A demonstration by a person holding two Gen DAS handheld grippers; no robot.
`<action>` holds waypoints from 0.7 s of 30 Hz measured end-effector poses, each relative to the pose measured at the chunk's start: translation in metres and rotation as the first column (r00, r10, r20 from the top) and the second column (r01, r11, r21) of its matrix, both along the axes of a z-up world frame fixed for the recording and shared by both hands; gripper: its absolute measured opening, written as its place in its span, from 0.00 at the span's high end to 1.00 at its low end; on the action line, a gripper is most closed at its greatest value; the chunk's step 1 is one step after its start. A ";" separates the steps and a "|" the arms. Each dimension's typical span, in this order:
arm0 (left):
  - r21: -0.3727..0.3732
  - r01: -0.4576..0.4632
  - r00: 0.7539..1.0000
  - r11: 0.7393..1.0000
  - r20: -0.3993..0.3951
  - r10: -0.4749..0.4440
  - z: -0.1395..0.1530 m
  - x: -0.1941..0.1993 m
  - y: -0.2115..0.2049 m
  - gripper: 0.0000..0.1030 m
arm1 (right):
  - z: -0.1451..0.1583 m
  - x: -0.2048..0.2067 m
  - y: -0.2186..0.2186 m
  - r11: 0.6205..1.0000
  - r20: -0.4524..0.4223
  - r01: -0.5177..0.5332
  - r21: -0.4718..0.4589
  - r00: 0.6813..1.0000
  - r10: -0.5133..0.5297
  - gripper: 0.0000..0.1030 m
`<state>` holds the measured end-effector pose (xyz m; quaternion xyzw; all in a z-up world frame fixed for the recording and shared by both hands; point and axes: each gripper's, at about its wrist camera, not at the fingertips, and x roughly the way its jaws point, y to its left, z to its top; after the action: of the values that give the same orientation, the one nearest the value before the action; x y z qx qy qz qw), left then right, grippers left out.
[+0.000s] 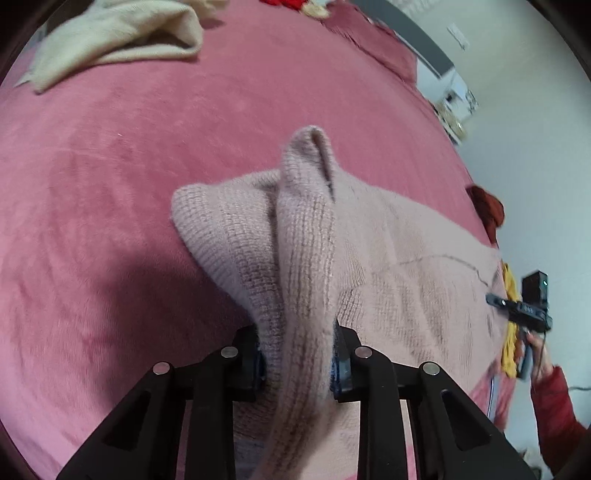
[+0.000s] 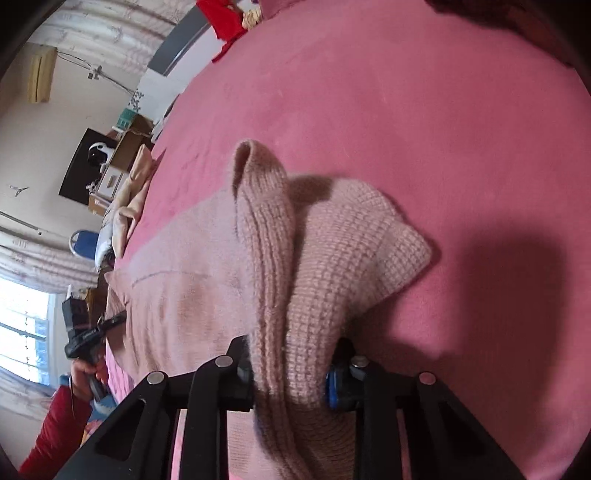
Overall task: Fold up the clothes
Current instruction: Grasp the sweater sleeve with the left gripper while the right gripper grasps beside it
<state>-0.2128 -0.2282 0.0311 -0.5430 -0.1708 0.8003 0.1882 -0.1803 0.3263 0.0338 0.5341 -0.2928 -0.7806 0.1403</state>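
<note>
A pale pink knitted sweater (image 1: 399,258) lies spread over the pink bed cover (image 1: 147,166). My left gripper (image 1: 297,354) is shut on a bunched ribbed edge of it, and a fold of knit stands up above the jaws. In the right wrist view the same sweater (image 2: 184,288) stretches to the left, and my right gripper (image 2: 291,373) is shut on another bunched ribbed part. Each gripper shows at the edge of the other's view, held in a hand with a red sleeve (image 1: 554,402); the left one appears as the far gripper (image 2: 83,332) here.
A beige garment (image 1: 118,40) lies crumpled at the bed's far left. Red clothing (image 2: 225,18) sits near the head of the bed. A yellow item (image 1: 511,325) lies beside the sweater's right edge. Beige fabric (image 2: 129,199), boxes and a window stand beyond the bed's side.
</note>
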 end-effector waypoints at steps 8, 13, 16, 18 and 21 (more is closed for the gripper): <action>0.062 -0.046 0.994 0.997 -0.101 0.052 0.038 0.036 -0.004 0.76 | 0.060 0.004 -0.023 0.997 -0.089 -0.027 0.074 0.995 0.034 0.77; 0.112 -0.082 0.991 0.990 -0.098 0.093 0.045 0.057 -0.015 0.80 | 0.094 0.001 -0.051 0.990 -0.135 -0.061 0.130 0.988 0.079 0.77; 0.133 -0.097 0.990 0.986 -0.085 0.109 0.044 0.065 -0.025 0.80 | 0.108 0.000 -0.068 0.984 -0.146 -0.081 0.159 0.984 0.105 0.77; 0.142 -0.107 0.991 0.984 -0.070 0.118 0.038 0.068 -0.036 0.80 | 0.108 -0.002 -0.073 0.981 -0.143 -0.081 0.177 0.984 0.107 0.77; 0.133 -0.106 0.992 0.985 -0.058 0.115 0.031 0.060 -0.034 0.80 | 0.100 -0.001 -0.072 0.983 -0.121 -0.058 0.175 0.990 0.080 0.77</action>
<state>-0.1526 -0.2623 0.0620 -0.4926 -0.2463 0.8141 0.1840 -0.1817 0.2542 0.1335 0.5031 -0.1964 -0.8300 0.1390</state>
